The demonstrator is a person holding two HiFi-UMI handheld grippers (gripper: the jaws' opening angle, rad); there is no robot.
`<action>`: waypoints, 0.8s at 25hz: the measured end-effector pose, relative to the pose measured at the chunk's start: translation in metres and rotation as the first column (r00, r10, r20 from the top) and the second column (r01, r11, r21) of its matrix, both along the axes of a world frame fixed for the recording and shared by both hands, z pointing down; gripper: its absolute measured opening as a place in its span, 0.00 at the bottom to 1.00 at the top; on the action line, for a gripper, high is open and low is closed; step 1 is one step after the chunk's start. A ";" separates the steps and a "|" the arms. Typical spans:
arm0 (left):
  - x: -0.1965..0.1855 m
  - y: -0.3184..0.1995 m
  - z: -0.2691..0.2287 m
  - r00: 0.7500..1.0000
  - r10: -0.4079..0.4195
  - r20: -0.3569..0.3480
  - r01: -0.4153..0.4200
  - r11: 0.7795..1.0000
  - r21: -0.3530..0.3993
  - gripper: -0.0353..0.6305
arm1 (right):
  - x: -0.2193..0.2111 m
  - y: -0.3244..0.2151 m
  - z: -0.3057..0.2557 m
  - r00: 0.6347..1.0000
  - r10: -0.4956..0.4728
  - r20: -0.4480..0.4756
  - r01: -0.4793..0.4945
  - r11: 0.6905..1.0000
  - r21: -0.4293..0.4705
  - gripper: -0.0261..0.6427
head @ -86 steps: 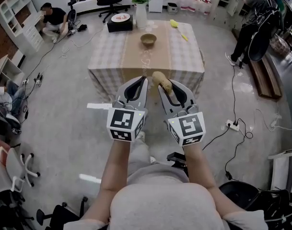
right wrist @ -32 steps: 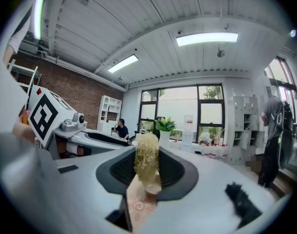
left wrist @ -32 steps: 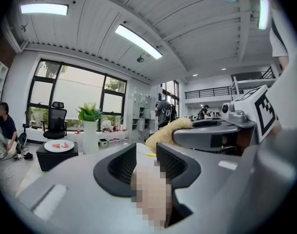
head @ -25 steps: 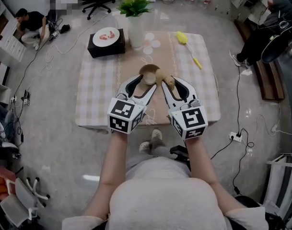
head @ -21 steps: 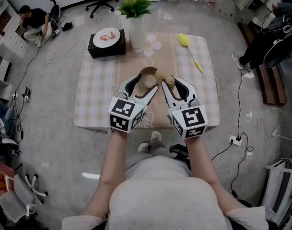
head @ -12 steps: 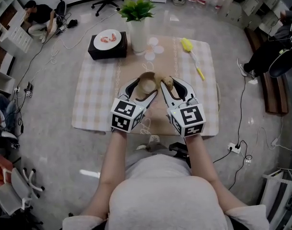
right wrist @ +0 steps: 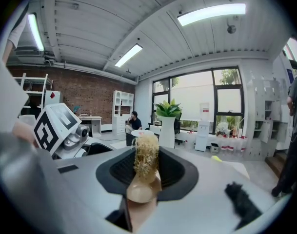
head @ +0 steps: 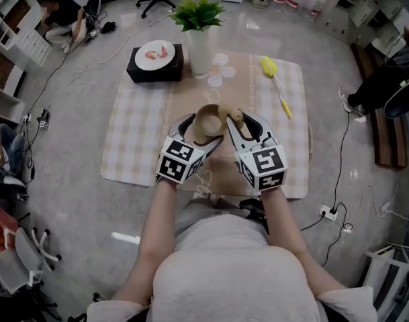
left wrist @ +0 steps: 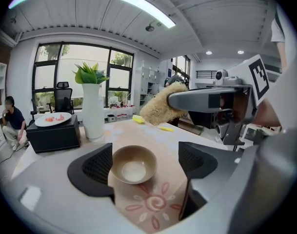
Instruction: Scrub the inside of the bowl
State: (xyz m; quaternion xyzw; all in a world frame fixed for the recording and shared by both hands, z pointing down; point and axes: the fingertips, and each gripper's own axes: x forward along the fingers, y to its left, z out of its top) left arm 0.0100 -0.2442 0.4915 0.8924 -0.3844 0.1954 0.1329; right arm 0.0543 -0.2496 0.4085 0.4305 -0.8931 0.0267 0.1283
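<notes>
- My left jaws [left wrist: 146, 155] have just been opening and are now spread wide. The bowl [left wrist: 134, 164] sits between the pads, and nothing is gripped yet.
- The bowl is upright on the tan runner in the middle of the table [head: 133, 129], nearer me than the white vase [head: 199, 42].
- My right jaws [right wrist: 147, 179] are clamped on the scrubber [right wrist: 145, 160], bristly end pointing away from me. It hangs just right of the bowl, above the rim.
- Worry 1: if I close the left jaws off-centre, one pad hits first and shoves the bowl along the runner.
- Worry 2: scrubbing before the bowl's pinned could make it spin or tip.
- Worry 3: pressing hard could make the scrubber twist in my grip.
</notes>
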 end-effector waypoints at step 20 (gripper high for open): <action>0.001 -0.025 0.083 0.977 0.134 0.164 -0.106 0.980 -0.170 0.74 | 0.007 -0.031 0.028 0.998 0.054 -0.035 -0.056 0.996 -0.075 0.20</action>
